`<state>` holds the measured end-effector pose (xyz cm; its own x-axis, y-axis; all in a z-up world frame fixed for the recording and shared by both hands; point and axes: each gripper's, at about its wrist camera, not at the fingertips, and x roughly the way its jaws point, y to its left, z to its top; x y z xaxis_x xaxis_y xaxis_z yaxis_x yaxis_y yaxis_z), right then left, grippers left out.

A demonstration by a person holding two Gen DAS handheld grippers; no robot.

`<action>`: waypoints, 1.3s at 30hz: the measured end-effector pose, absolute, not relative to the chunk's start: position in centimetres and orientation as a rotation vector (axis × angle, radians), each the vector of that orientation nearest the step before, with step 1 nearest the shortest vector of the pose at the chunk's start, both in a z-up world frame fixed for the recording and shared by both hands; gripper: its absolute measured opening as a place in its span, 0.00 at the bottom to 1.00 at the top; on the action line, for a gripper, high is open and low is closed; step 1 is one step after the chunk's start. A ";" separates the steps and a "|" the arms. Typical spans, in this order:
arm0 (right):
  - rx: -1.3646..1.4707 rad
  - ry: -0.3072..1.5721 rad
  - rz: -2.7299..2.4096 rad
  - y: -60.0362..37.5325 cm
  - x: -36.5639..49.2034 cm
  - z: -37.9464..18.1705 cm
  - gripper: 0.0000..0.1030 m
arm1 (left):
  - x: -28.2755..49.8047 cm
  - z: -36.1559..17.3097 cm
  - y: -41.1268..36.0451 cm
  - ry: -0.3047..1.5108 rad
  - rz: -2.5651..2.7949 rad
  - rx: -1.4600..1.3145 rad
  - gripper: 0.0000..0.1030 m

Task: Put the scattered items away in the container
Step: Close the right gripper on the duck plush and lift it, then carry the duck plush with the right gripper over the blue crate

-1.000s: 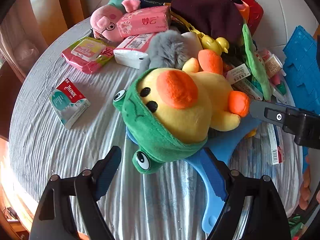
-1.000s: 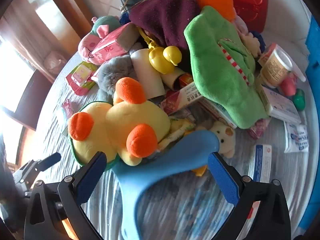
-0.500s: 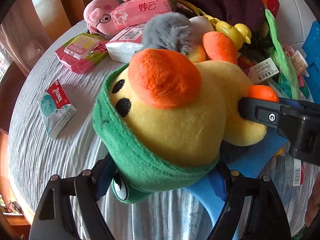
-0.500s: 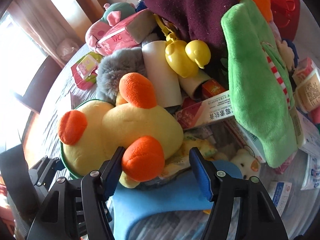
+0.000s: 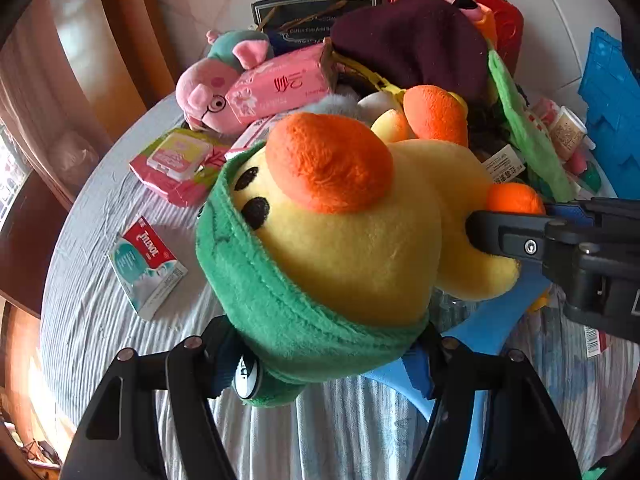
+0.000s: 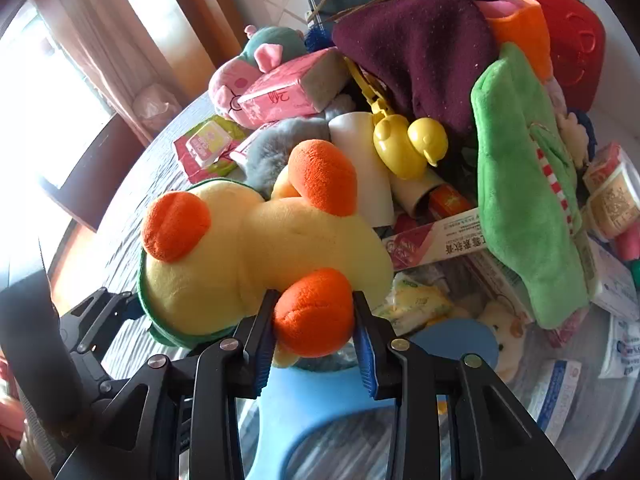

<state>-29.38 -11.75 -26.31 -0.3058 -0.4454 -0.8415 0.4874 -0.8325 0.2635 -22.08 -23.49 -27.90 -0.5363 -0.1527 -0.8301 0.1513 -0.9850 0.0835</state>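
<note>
Jaws of the left gripper [image 5: 332,364], left-wrist view: closing round the plush duck [image 5: 352,232] at its green hood, duck between them; pad contact is hidden. Red basket [image 5: 508,20] sits at the far edge of the counter [image 5: 100,320], clutter unsorted. Right-wrist view: right gripper [image 6: 316,340] jaws narrow, closing, pinching the duck's orange foot [image 6: 316,312]. Judgement: early, nearly everything left.

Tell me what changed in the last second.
Both grippers closed in on the yellow plush duck in a green frog hood: the right gripper is closing on its orange foot, the left gripper on its hooded head. The white Tylenol box and pink pig plush stayed put.
</note>
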 end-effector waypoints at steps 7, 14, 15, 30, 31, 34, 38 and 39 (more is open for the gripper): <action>1.242 0.003 -2.259 -9.9 -27.5 -20.2 0.33 | -21.2 -21.9 -22.9 -0.039 -2.748 1.247 0.64; 1.044 0.007 -2.439 -8.3 -25.1 -12.2 0.33 | -20.7 -14.7 -21.5 -0.086 -2.930 1.032 0.64; 1.018 0.007 -2.469 -8.0 -24.7 -11.1 0.33 | -20.5 -13.8 -21.1 -0.097 -2.957 1.003 0.64; 0.760 0.050 -2.899 6.1 -17.2 3.0 0.33 | -19.5 -0.8 -6.1 -0.135 -3.376 0.755 0.64; 0.752 0.054 -2.927 7.8 -16.7 3.8 0.33 | -19.5 0.0 -4.4 -0.142 -3.398 0.759 0.64; 0.733 0.068 -2.995 13.0 -15.5 5.8 0.33 | -19.5 2.4 1.5 -0.163 -3.462 0.784 0.64; 0.720 0.111 -3.084 21.2 -14.1 8.3 0.33 | -19.1 4.8 11.4 -0.218 -3.513 0.839 0.64; 0.729 0.131 -3.104 23.7 -14.0 8.8 0.33 | -19.1 5.2 14.0 -0.222 -3.519 0.860 0.64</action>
<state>-13.97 23.72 8.83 -0.8944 0.0671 -0.4422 -0.0295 -0.9954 -0.0913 -19.10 14.03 5.25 -0.7778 0.4270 -0.4612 -0.4815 -0.8764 0.0006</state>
